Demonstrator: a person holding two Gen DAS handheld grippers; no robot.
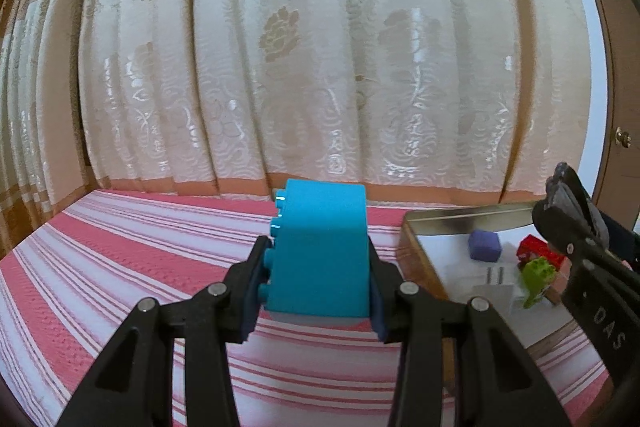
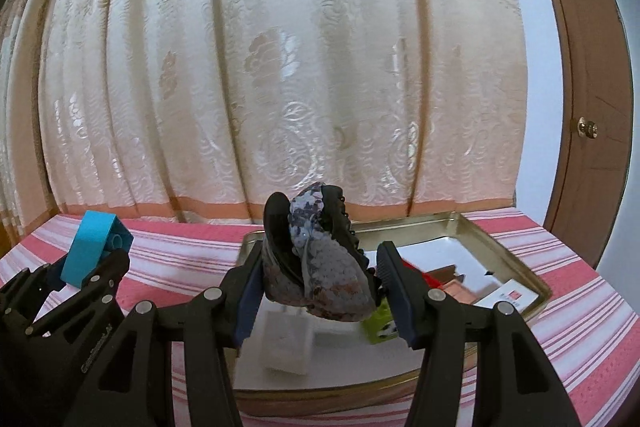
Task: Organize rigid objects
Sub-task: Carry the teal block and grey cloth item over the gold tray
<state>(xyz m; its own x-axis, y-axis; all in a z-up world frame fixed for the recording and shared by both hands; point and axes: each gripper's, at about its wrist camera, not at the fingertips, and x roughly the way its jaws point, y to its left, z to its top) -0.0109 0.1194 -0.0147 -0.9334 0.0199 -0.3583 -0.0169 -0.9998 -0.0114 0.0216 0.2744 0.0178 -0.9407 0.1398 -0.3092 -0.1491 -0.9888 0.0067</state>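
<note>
Two items were held above, several sat in the tray (image 2: 516,259).
Left gripper (image 1: 316,291) clamped a blue block (image 1: 320,251); right gripper (image 2: 316,291) gripped a small shoe (image 2: 320,259); neither was yet placed.

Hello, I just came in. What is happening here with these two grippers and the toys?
A person is sorting small objects into a metal tray on a striped cloth. The left hand-held gripper is shut on a blue block, held above the cloth beside the tray. The right hand-held gripper holds a small shoe over the tray. Already in the tray are a purple block, a red block, a green toy and a white plug.
</note>
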